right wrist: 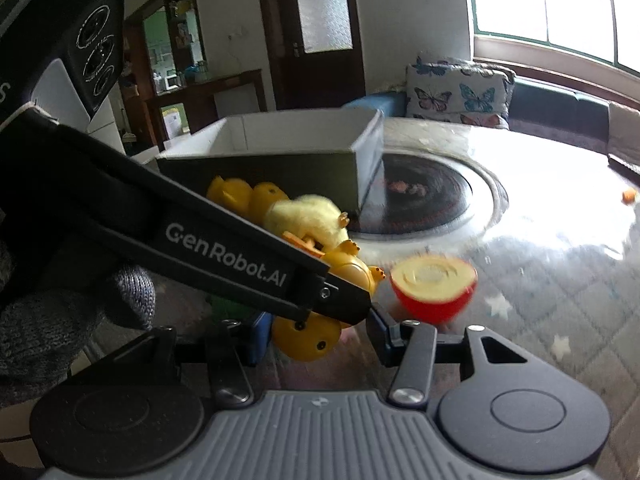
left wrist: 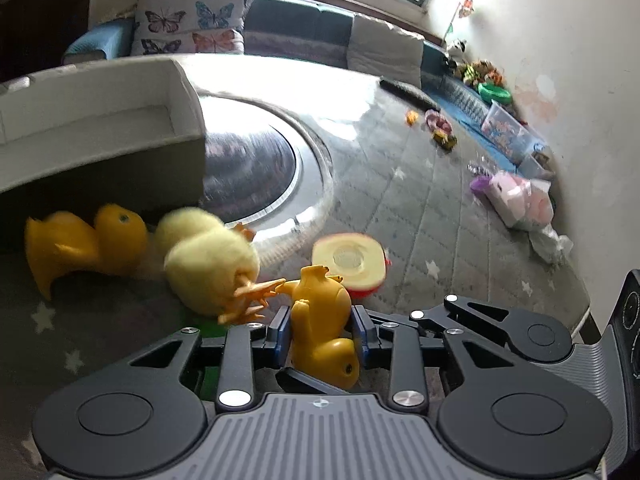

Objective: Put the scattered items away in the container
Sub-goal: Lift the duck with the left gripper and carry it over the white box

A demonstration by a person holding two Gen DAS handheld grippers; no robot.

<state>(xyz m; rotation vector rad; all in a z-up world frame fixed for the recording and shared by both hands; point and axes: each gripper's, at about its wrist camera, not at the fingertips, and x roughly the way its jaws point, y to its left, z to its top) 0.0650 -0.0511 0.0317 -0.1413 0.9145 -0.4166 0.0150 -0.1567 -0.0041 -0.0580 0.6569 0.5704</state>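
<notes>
A small yellow rubber duck (left wrist: 320, 300) lies on its side on the star-patterned table top, and my left gripper (left wrist: 321, 330) is shut on its body, blue pads against both flanks. The same duck (right wrist: 348, 276) sits in the right wrist view with its head between the fingers of my right gripper (right wrist: 318, 334), whose jaws stand apart. The left gripper's arm (right wrist: 240, 248) crosses over them. A fluffy yellow chick (left wrist: 208, 256), a second rubber duck (left wrist: 80, 240) and a red-and-cream apple half (left wrist: 348, 260) lie close by. The grey box (left wrist: 100, 132) stands just behind them.
A round dark plate (left wrist: 248, 160) is set into the glossy table beyond the box. Small toys (left wrist: 440, 128), a clear plastic bin (left wrist: 508, 132) and a pink plush (left wrist: 516, 196) sit at the right. A butterfly cushion (left wrist: 192, 20) is on the sofa behind. A gloved hand (right wrist: 60, 320) is at the left.
</notes>
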